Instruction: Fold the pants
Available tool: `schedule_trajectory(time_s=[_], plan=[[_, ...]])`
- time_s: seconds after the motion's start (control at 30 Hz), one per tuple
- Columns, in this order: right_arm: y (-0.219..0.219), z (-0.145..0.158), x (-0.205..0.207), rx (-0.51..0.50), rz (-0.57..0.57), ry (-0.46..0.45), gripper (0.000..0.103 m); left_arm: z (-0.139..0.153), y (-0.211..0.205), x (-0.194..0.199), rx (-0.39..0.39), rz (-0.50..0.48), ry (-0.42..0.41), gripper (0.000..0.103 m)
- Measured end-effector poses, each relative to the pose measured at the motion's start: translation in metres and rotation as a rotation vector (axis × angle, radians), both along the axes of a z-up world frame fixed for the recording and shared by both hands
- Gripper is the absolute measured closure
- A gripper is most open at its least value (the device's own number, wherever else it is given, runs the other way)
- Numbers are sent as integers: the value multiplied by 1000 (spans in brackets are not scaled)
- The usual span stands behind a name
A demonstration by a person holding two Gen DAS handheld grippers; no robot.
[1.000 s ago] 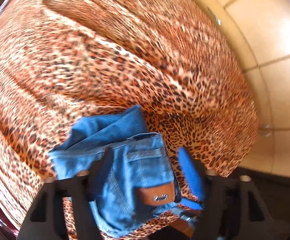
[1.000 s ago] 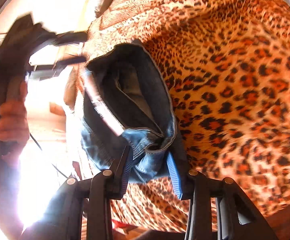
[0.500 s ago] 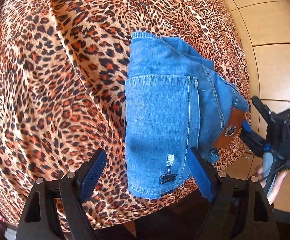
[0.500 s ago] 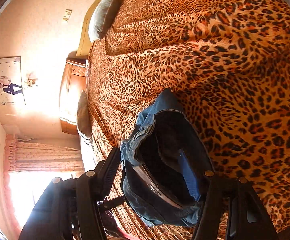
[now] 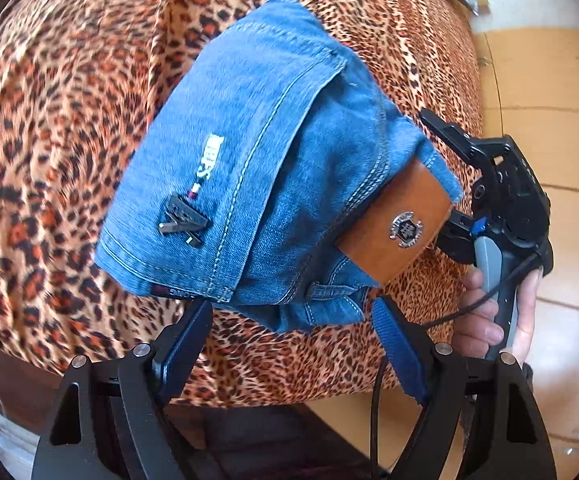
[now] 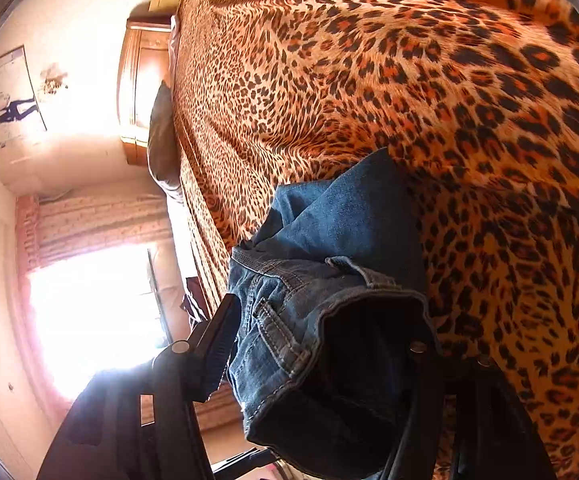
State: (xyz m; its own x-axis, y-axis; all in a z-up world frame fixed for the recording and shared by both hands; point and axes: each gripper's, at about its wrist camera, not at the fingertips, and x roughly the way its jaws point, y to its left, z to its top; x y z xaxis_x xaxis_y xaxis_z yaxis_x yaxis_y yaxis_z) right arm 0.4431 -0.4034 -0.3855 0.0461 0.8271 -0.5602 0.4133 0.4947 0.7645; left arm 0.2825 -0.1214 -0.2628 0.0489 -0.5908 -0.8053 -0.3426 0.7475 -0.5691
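The pants [image 5: 273, 168], blue denim, lie folded into a compact bundle near the edge of a bed covered in a leopard-print bedspread [image 5: 69, 100]. In the left wrist view the top layer shows a back pocket with a small black clip [image 5: 183, 220] and a white label, and a brown leather patch [image 5: 399, 226] with a round metal badge sits at the waistband end on the right. Loose waistband folds spill from the lower edge of the bundle toward the bed's edge.

The left gripper [image 5: 293, 344] hangs just short of that lower edge, its 2 blue-padded fingers spread wide with nothing between them. The right gripper [image 5: 489, 208], held in the person's hand [image 5: 497, 312], sits at the patch end of the bundle. In its own view the waistband opening of the pants [image 6: 337, 320] fills the space between its fingers; the left finger [image 6: 217, 344] stands just beside the denim, the other is hidden behind the cloth, so I cannot tell whether it pinches the fabric.

Beyond the bed are a wooden headboard [image 6: 137, 92], a pillow [image 6: 161, 136], a curtained bright window [image 6: 89, 308] and a tiled floor [image 5: 549, 120].
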Motion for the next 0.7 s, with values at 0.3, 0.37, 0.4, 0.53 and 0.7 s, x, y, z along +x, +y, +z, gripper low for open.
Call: schedule_trajectory(time_s=[0.3,0.37,0.4,0.53,0.7], plan=[[-4,-14,21,40,101,30,59,-32,-23,9,37,191,40,45],[1,-10,31,14,151,-12,98,-27,-24,5,62,198,69,76],[-1,1,35,27,148,-54,98,-24,-25,1,58,205,68,77],[15,29,58,-66,311,-253,98,-39,-33,-4,77,212,138,79],[17,-19,54,-179,420,-195,98,-50,-44,3,103,151,147,80]])
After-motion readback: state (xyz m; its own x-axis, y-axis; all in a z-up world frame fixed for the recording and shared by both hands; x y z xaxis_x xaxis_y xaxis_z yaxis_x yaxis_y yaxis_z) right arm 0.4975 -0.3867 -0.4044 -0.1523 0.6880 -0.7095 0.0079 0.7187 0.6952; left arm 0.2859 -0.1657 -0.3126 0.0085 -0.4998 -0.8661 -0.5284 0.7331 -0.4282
